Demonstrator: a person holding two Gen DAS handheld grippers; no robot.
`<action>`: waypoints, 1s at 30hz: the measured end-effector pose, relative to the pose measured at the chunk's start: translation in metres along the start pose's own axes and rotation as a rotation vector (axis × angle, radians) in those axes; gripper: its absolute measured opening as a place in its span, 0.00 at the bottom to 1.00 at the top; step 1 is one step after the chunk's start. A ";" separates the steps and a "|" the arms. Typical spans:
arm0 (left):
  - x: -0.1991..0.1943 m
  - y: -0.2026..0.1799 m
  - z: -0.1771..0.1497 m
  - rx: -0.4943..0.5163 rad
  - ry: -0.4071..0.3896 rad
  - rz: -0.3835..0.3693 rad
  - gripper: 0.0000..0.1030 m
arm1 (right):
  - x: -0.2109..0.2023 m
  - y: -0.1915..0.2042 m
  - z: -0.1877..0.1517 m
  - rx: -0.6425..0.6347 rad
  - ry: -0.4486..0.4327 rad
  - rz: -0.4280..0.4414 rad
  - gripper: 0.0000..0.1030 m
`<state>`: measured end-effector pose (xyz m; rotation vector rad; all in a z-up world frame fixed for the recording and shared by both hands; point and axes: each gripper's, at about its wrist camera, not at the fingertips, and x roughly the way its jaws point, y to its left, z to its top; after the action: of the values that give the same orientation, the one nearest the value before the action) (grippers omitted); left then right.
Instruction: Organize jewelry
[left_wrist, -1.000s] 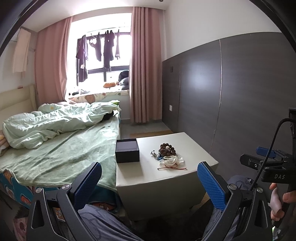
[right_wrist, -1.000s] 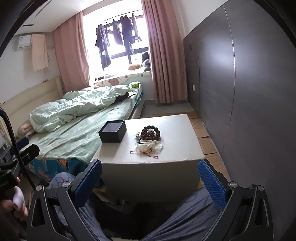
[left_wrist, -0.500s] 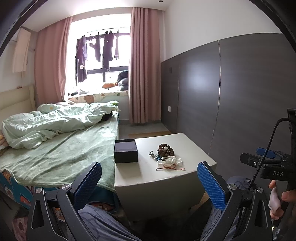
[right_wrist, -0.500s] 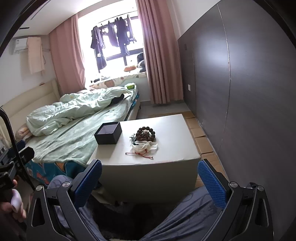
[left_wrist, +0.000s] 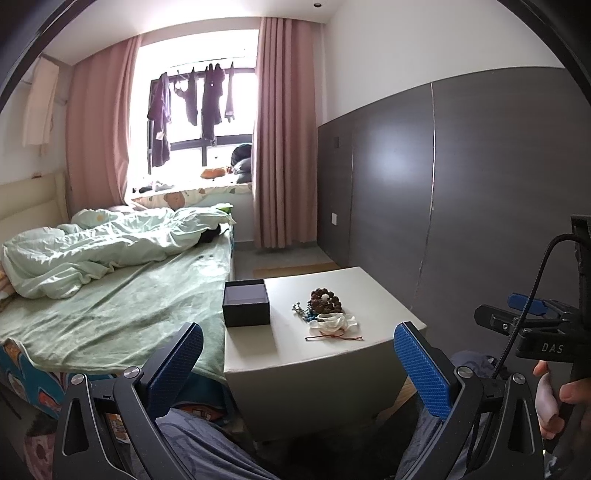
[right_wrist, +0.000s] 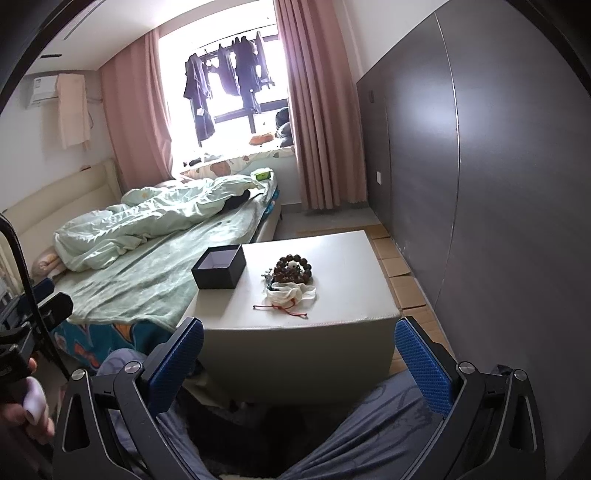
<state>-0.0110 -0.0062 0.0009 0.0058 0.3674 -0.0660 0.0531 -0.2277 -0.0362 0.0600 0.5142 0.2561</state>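
Both cameras have drifted back and up over the last second — the white table (left_wrist: 369, 288) sits smaller and lower in each view than it did, and nothing on it has shifted. The left gripper (left_wrist: 297, 363) hangs with its blue pads spread wide, nothing between them; the right gripper (right_wrist: 299, 360) is just as wide and just as empty, both well short of the table's near edge.

And there's the jewelry: a brown bead bracelet (right_wrist: 293, 268) coiled mid-table, a small blue-green beaded piece (left_wrist: 304, 312) just at its side, a white cloth pouch (right_wrist: 290, 293) touching it on the near side, and a red string (right_wrist: 280, 309) trailing out in front. The open dark box (right_wrist: 220, 266) waits at the table's left edge, beside the bed (left_wrist: 110, 295).

The step in hand looks like the approach. Best bet, I'd say: come in low over the near edge, take the bracelet from above across its coil so the beads don't roll, and keep the other gripper near the box to steady it.

Writing? Only "DAS" on the right gripper's body, seen from the left camera — nothing else legible.
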 end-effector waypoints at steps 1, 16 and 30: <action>0.000 0.000 0.000 0.000 0.000 -0.001 1.00 | 0.000 0.000 0.000 0.001 0.000 -0.001 1.00; 0.017 -0.007 0.004 0.009 0.019 -0.025 1.00 | 0.004 -0.004 0.008 0.010 0.005 -0.010 1.00; 0.089 0.017 0.008 -0.056 0.097 -0.104 1.00 | 0.068 -0.022 0.017 0.047 0.084 -0.020 1.00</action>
<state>0.0762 0.0047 -0.0236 -0.0652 0.4659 -0.1583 0.1236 -0.2317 -0.0569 0.0900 0.6038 0.2277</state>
